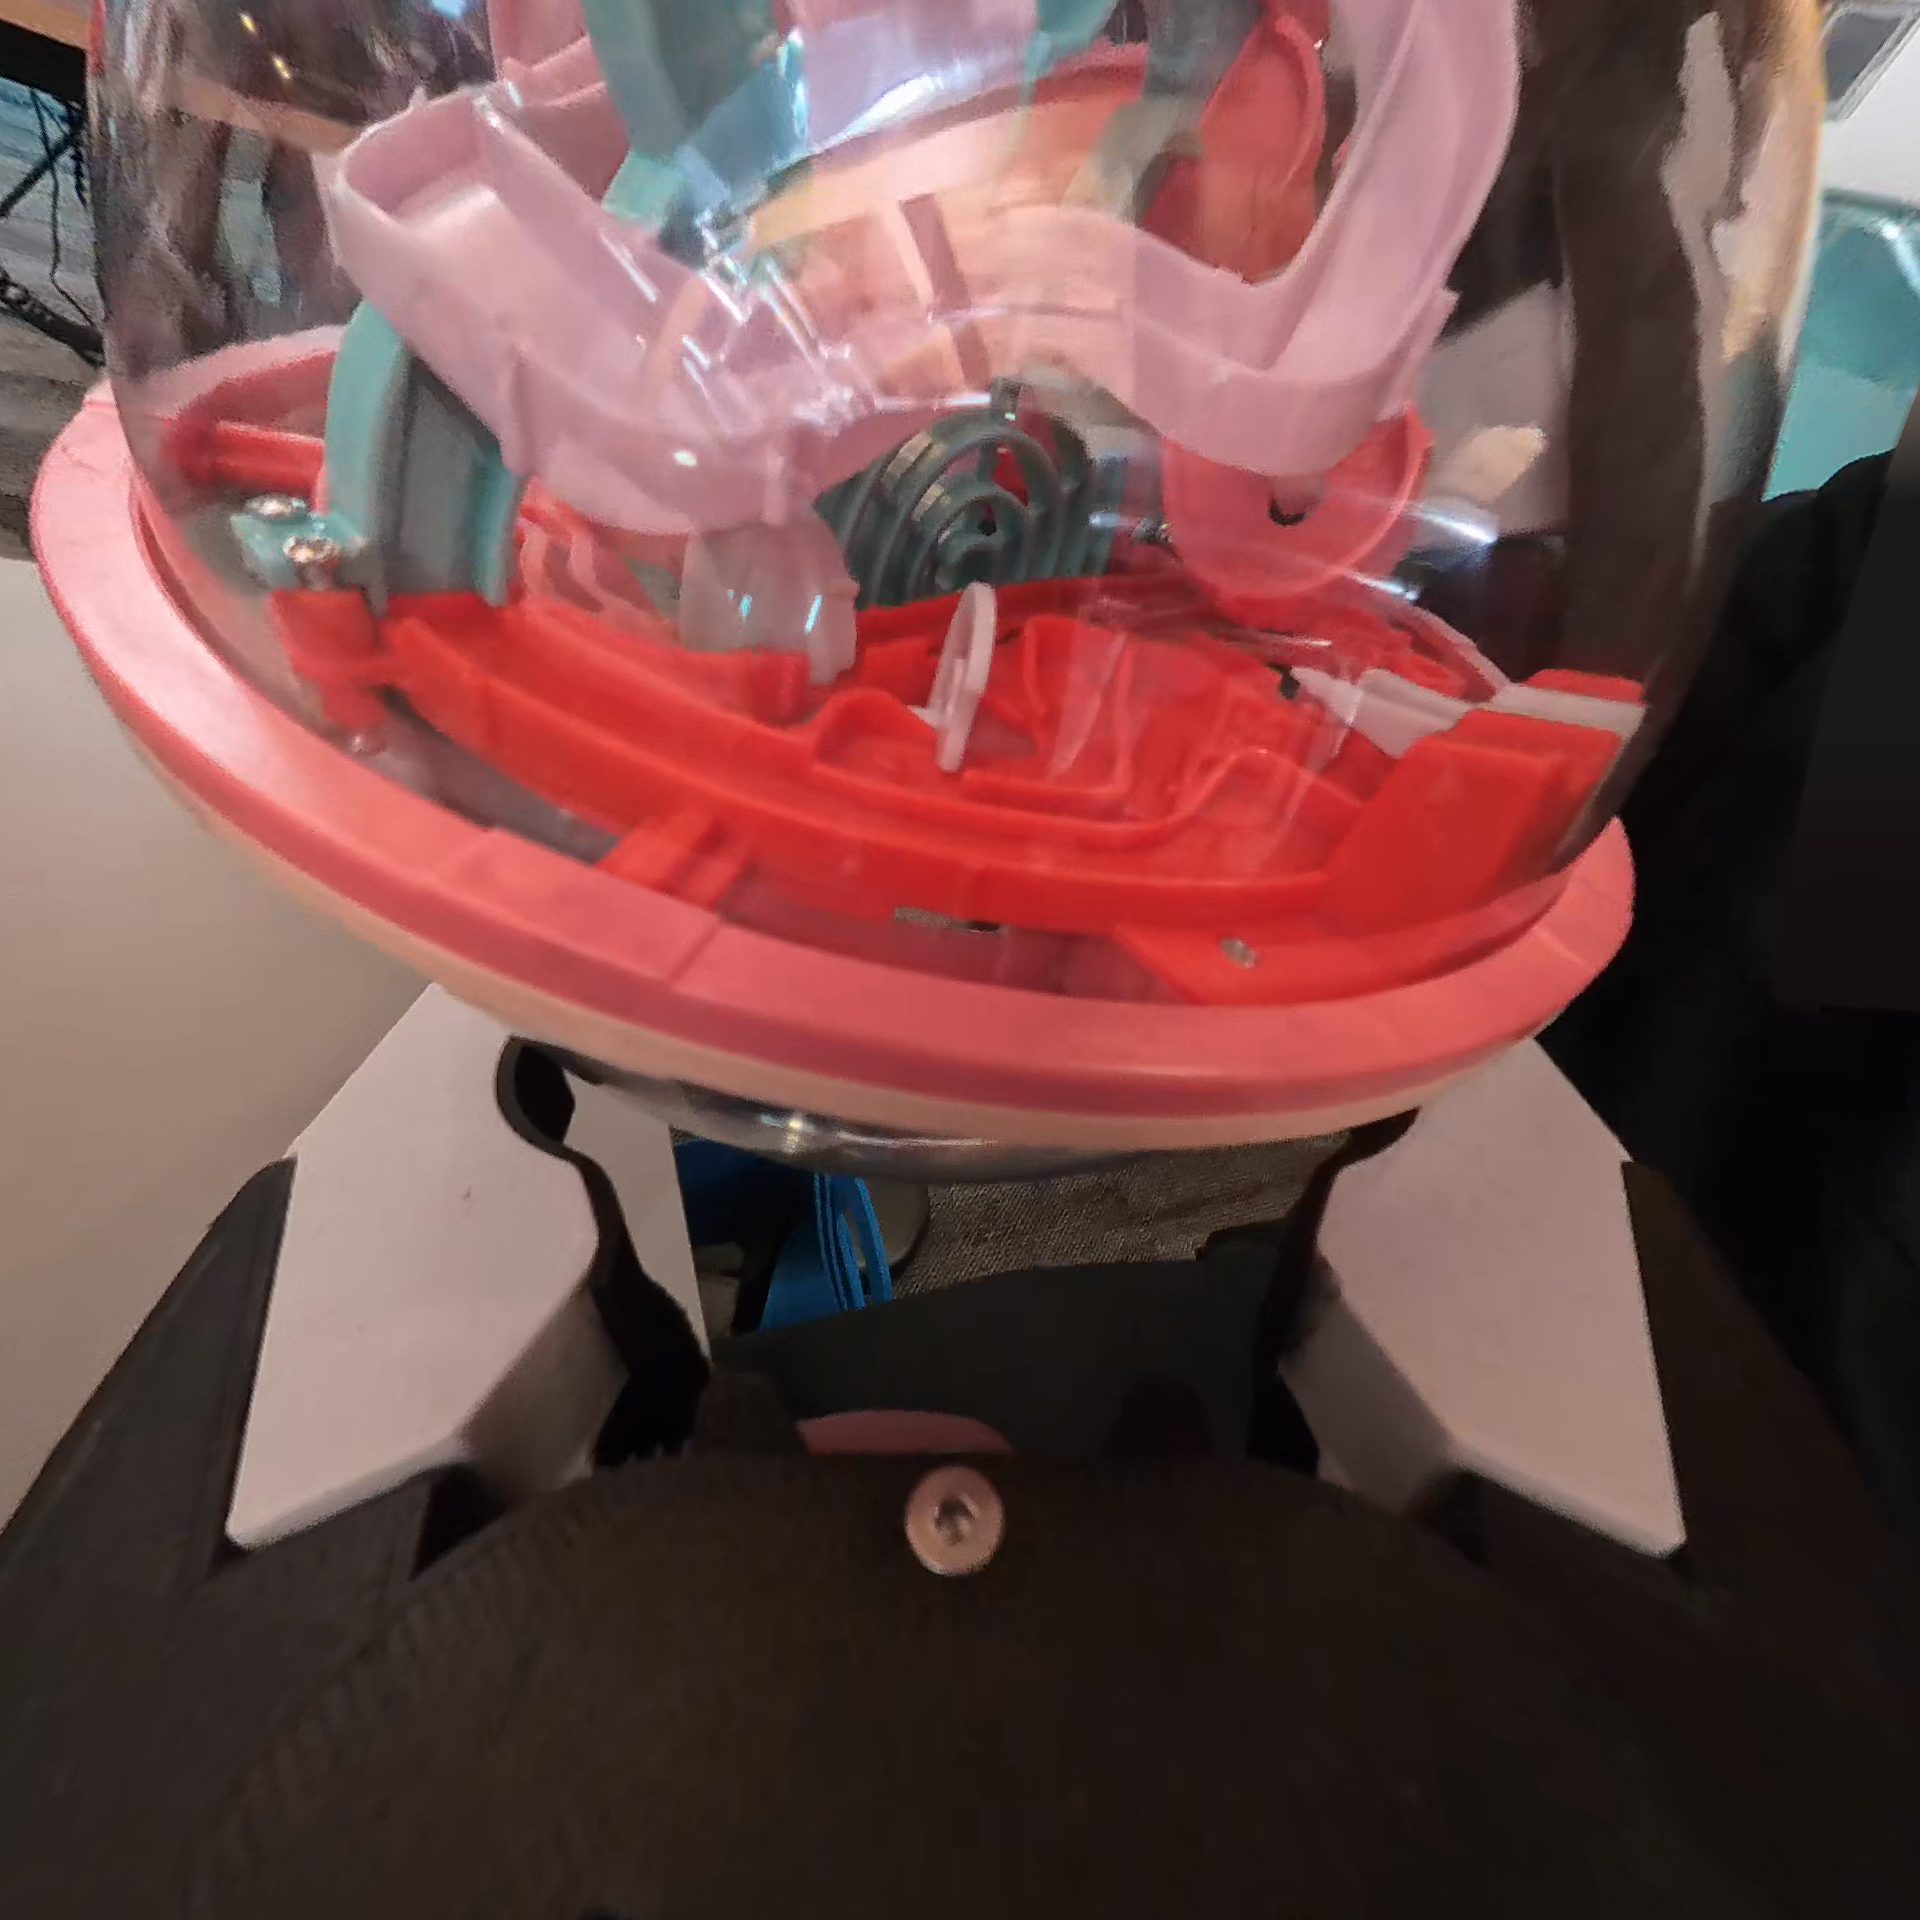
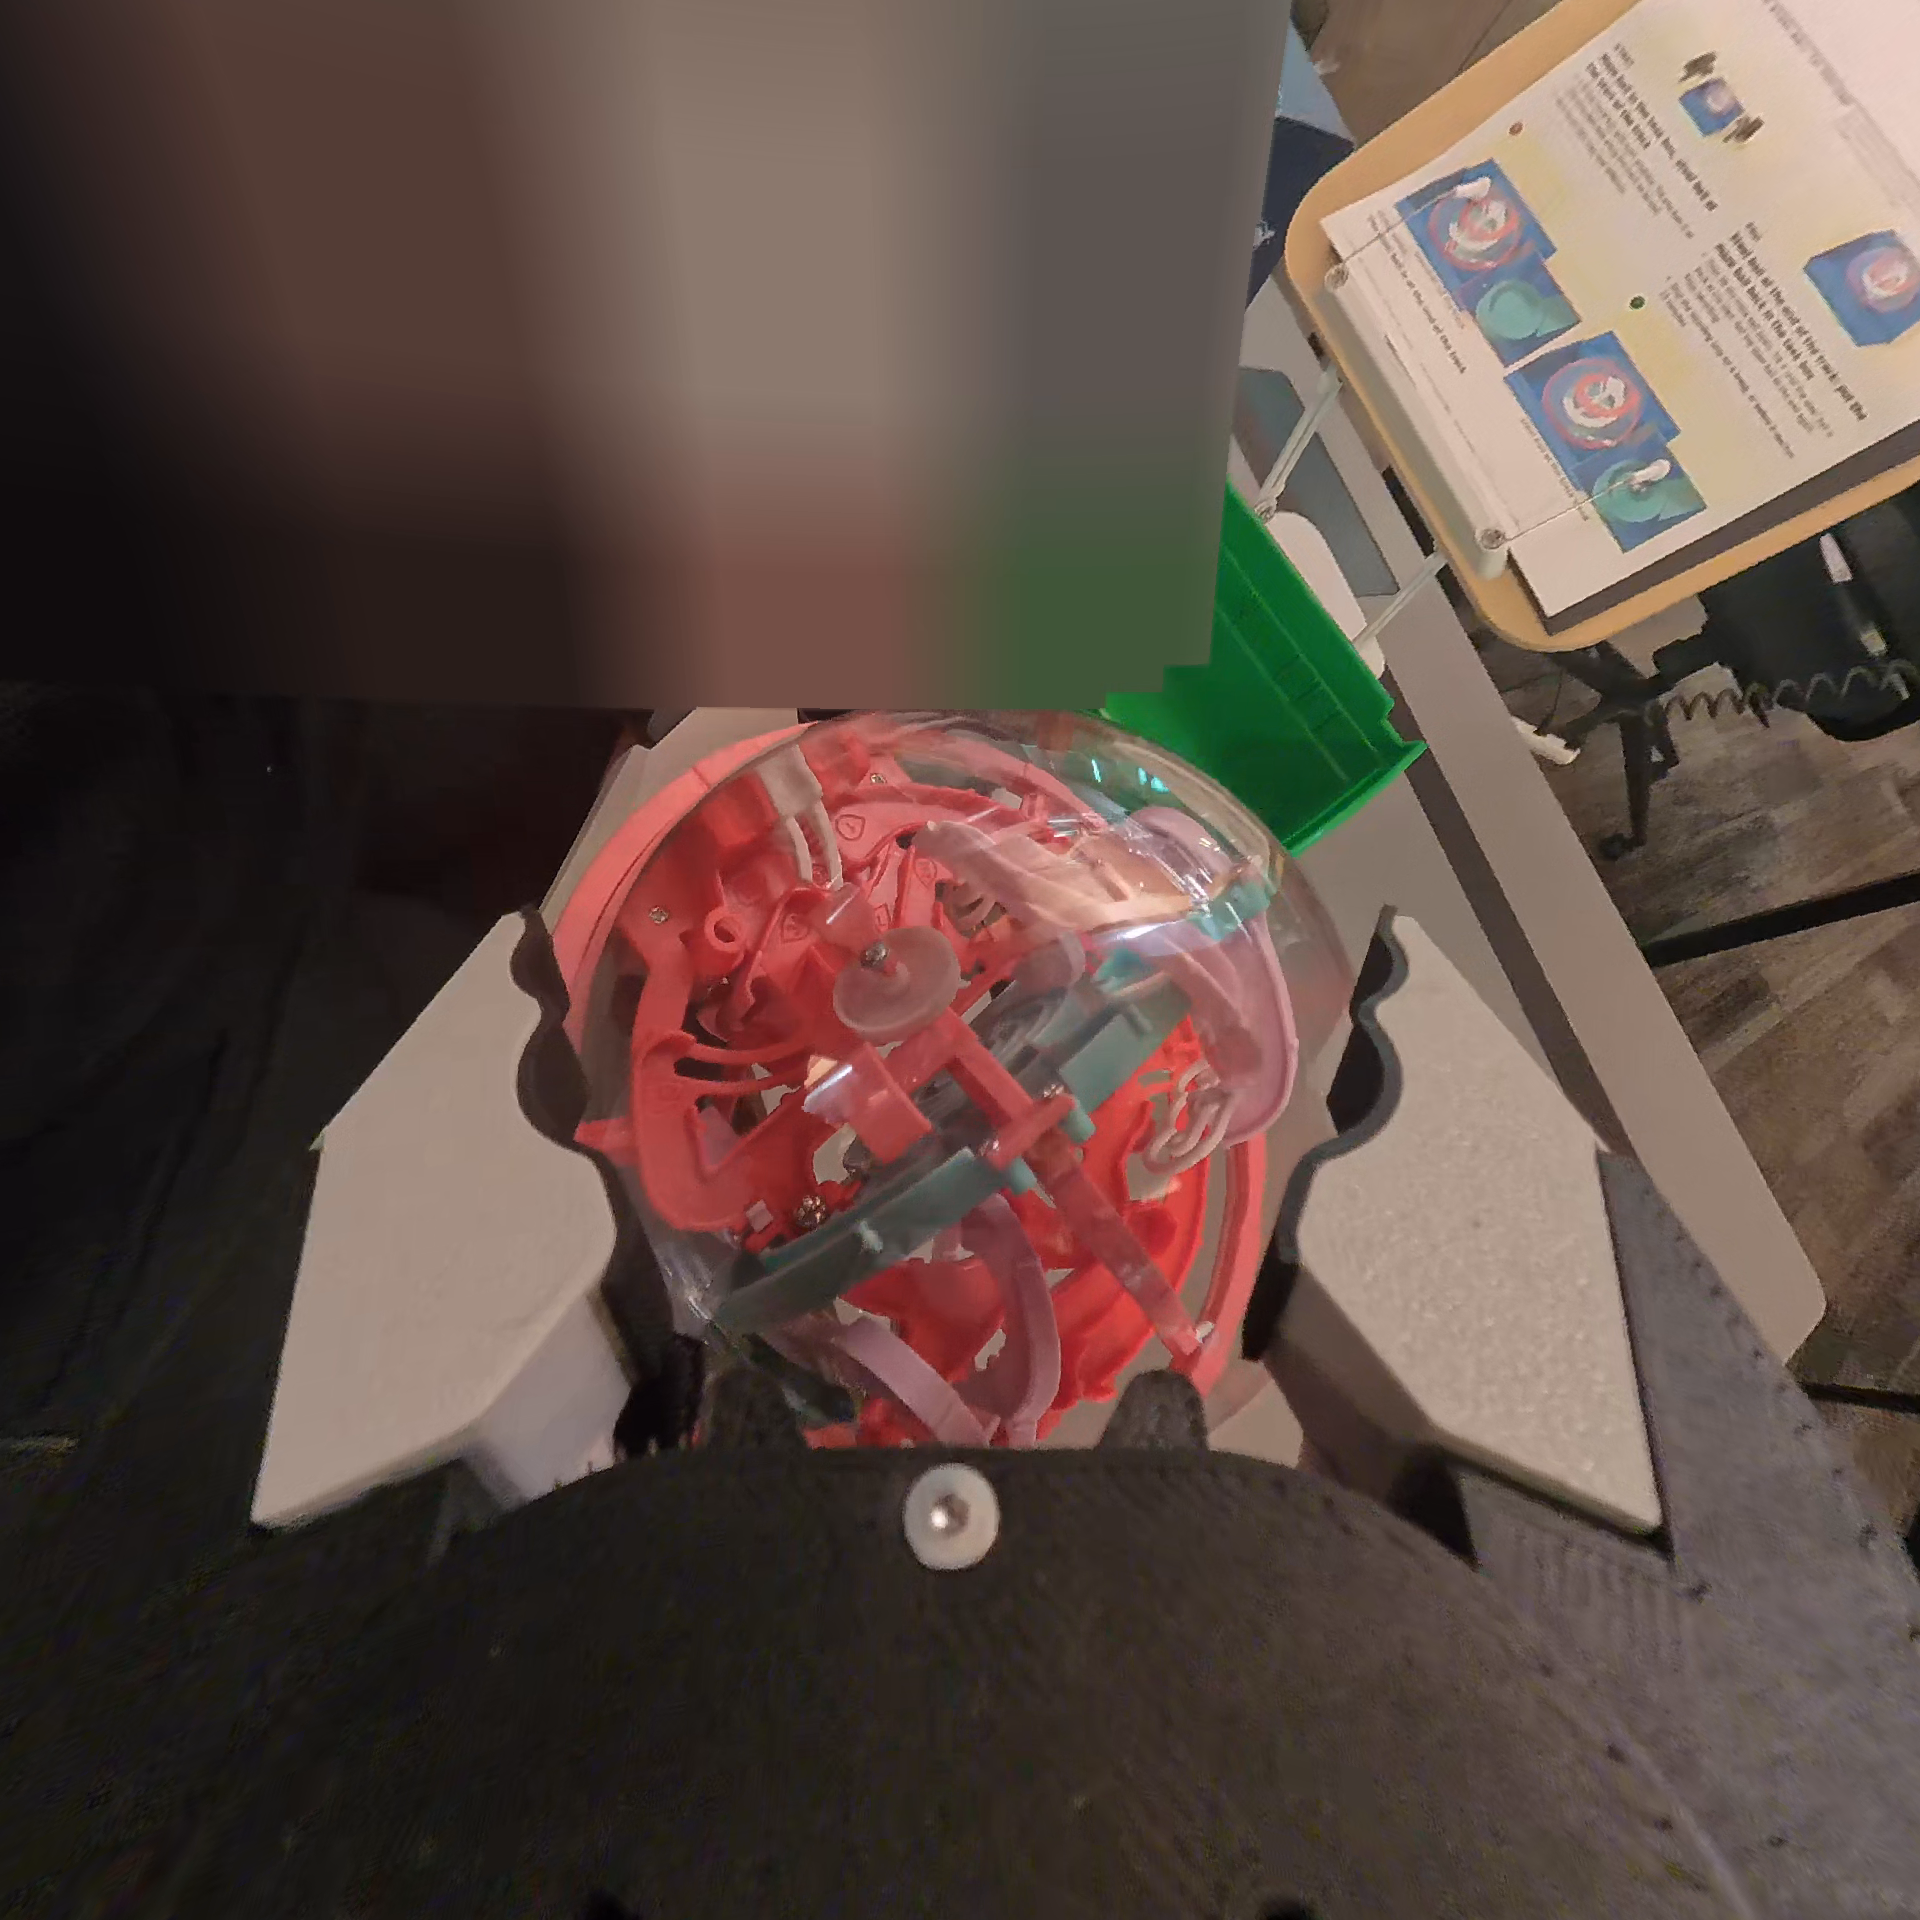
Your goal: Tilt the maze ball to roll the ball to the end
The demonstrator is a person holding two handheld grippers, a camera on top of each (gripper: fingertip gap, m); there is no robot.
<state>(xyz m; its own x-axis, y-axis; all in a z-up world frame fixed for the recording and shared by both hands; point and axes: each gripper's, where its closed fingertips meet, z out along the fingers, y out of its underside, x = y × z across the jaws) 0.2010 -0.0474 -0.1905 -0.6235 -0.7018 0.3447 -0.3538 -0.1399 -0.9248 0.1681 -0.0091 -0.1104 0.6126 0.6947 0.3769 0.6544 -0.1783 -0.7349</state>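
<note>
The maze ball (image 2: 935, 1060) is a clear sphere with red, pink and teal tracks inside and a pink ring around its middle. My right gripper (image 2: 961, 935) is shut on it, with the black pads pressed against both sides of the dome. A small shiny ball (image 2: 810, 1208) sits by a teal track low in the sphere. In the left wrist view the maze ball (image 1: 831, 623) fills the upper frame, tilted. My left gripper (image 1: 966, 1039) is shut on its lower dome just under the pink ring (image 1: 935, 997). One white finger of the left gripper (image 2: 665, 758) shows behind the ball.
A green plastic bin (image 2: 1299, 665) stands on the grey table (image 2: 1507, 987) behind the ball. A printed sheet on a wooden board (image 2: 1621, 291) is at the upper right. A blue object (image 1: 810, 1247) lies under the ball. Dark clothing (image 1: 1787, 779) is at the right.
</note>
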